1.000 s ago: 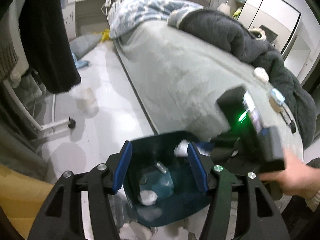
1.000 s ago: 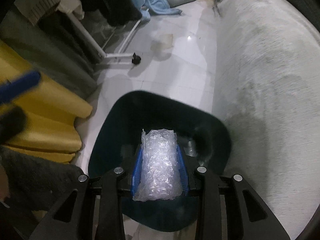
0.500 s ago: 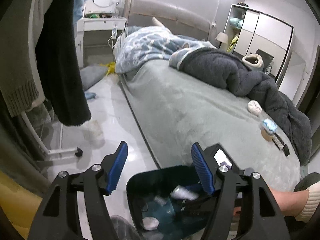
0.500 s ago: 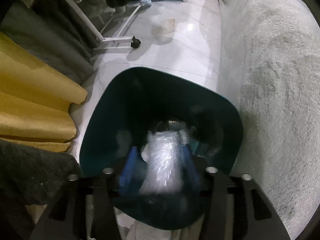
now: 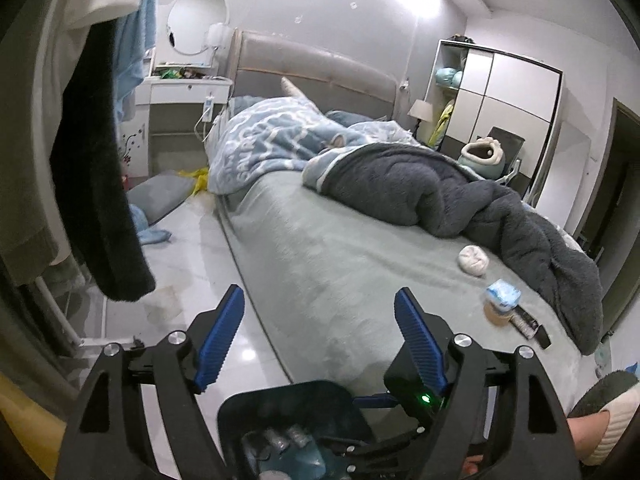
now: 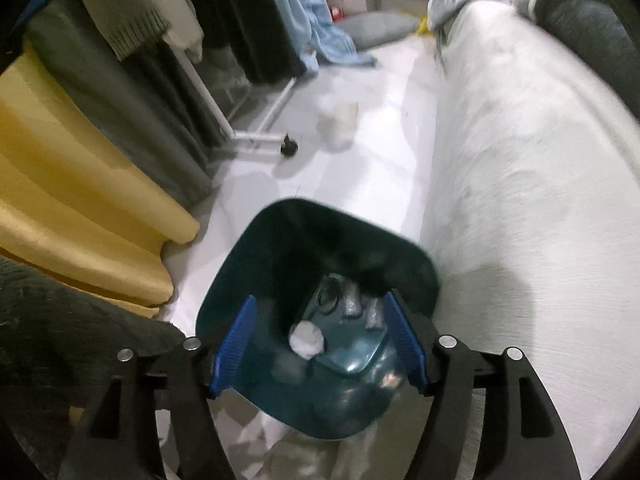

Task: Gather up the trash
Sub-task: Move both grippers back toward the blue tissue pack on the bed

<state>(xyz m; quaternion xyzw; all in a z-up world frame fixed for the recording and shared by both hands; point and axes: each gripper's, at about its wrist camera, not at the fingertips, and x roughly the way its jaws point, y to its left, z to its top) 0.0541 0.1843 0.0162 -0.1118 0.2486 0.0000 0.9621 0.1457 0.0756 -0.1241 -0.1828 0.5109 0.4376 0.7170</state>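
Both tools have just opened – nothing gripped – right tool above the bin.

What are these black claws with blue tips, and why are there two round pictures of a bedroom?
There is no robot: a person carries a hand-held gripper in each hand, each with a wide-angle camera looking along its two fingers. The left hand-held gripper faces the bed, where a white wad, a blue wrapper and a remote lie. The right hand-held gripper looks down into a teal trash bin on the floor holding crumpled scraps. Both have just been opening, with nothing between the fingers.
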